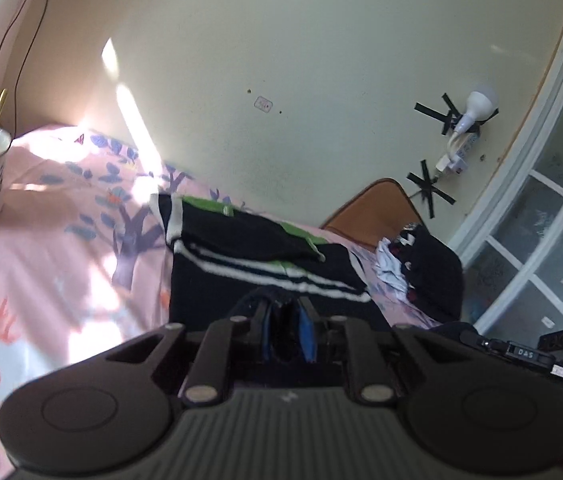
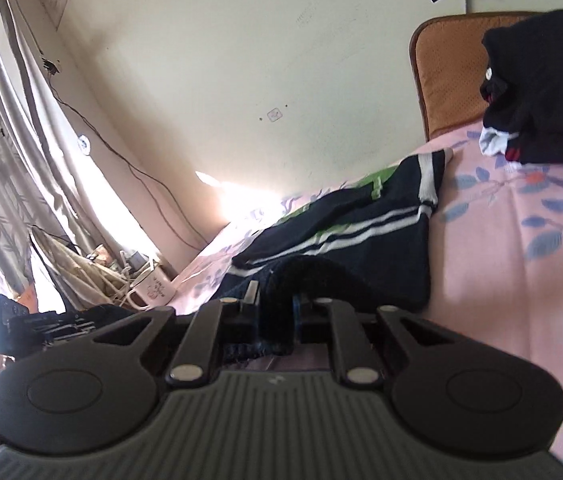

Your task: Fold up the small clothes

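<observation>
The dark striped shorts point(image 1: 265, 276) lie on the pink bed point(image 1: 61, 240), spreading from centre toward 12 o'clock in both wrist views. The left gripper point(image 1: 287, 332) and the right gripper point(image 2: 275, 308) each have their jaws clenched on the near hem, one pinch toward each side, probably so the edge comes up evenly and can be carried over toward the far end for a fold. A pile point(image 2: 541, 92) of other clothes waits at 2 o'clock.

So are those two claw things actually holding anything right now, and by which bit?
Yes. Both the left gripper and the right gripper are shut on the near edge of the dark striped garment lying on the pink bedsheet.
</observation>
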Demonstrator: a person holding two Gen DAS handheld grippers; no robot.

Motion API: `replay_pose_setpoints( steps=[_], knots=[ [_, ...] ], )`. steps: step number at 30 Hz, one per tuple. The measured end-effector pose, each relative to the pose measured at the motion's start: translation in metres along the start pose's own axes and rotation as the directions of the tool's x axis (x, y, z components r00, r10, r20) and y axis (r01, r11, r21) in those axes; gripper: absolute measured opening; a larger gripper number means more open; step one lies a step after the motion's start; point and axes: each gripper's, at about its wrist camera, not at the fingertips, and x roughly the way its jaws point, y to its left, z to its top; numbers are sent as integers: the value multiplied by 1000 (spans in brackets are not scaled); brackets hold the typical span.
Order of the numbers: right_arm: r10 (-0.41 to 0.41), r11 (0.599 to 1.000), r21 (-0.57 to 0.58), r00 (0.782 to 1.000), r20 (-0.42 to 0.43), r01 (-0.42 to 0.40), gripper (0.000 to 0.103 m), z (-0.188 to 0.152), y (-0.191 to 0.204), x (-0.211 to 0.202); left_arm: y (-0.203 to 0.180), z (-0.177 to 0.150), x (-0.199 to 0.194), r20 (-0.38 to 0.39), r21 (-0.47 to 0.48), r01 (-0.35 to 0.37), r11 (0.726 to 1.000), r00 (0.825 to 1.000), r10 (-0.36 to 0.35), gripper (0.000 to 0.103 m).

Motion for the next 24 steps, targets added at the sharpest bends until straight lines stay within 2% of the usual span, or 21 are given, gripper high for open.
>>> replay_pose_setpoints(
  steps=[2, 3, 4, 5, 6, 7, 8, 9, 10, 11, 12, 14, 16, 19, 21, 22, 23, 24],
  knots=[
    [-71, 997, 8, 997, 8, 71, 18, 31, -7, 36, -1, 35, 46, 3, 4, -78, 997, 997, 78, 20],
    [-117, 993, 38, 993, 19, 116, 19, 44, -12, 55, -2, 48, 69, 8, 5, -143, 990, 990, 143, 31],
    [-158, 986, 65, 987, 38, 156, 28, 54, -17, 73, -1, 59, 98, -8, 12, -234, 972, 972, 234, 39],
    [-201, 978, 71, 978, 54, 197, 58, 62, -23, 90, 1, 63, 117, -39, 15, -293, 956, 955, 294, 39],
    [-273, 961, 59, 961, 44, 270, 70, 68, -31, 105, 6, 63, 130, -83, 17, -330, 944, 940, 330, 38],
    [-333, 942, 51, 942, 38, 331, 74, 70, -33, 109, 10, 58, 133, -110, 19, -334, 942, 936, 334, 39],
    [-349, 937, 40, 937, 33, 347, 74, 67, -34, 106, 14, 52, 130, -113, 23, -318, 948, 941, 318, 40],
    [-314, 949, 24, 949, 32, 314, 73, 61, -34, 99, 20, 40, 121, -101, 35, -297, 954, 949, 299, 48],
    [-276, 961, 2, 960, 35, 277, 74, 53, -35, 88, 25, 32, 115, -94, 39, -301, 953, 948, 303, 55],
    [-275, 961, -16, 961, 29, 275, 77, 43, -37, 78, 32, 22, 108, -93, 28, -312, 950, 945, 313, 67],
    [-291, 956, -30, 957, 13, 291, 78, 33, -42, 72, 39, 13, 104, -105, 10, -310, 951, 945, 309, 72],
    [-311, 950, -22, 949, -48, 310, 78, 14, -50, 67, 55, 0, 102, -156, -41, -281, 959, 950, 272, 73],
    [-329, 944, -6, 942, -68, 329, 78, 3, -54, 70, 62, -10, 105, -188, -70, -276, 959, 947, 259, 73],
    [-352, 936, -46, 934, -54, 350, 77, 6, -49, 82, 58, -14, 114, -196, -41, -296, 954, 939, 283, 73],
    [-354, 934, -68, 934, -55, 350, 74, 12, -47, 94, 51, -14, 117, -184, -20, -286, 958, 943, 277, 73],
    [-360, 931, -85, 930, -76, 354, 62, 15, -49, 101, 48, -14, 119, -180, -8, -279, 960, 945, 273, 73],
    [-372, 927, -103, 921, -118, 361, 39, 17, -53, 111, 43, -15, 122, -175, 13, -277, 961, 946, 275, 72],
    [-380, 924, -112, 912, -155, 366, 22, 15, -56, 118, 39, -16, 125, -170, 39, -283, 958, 943, 285, 67]
  ],
)
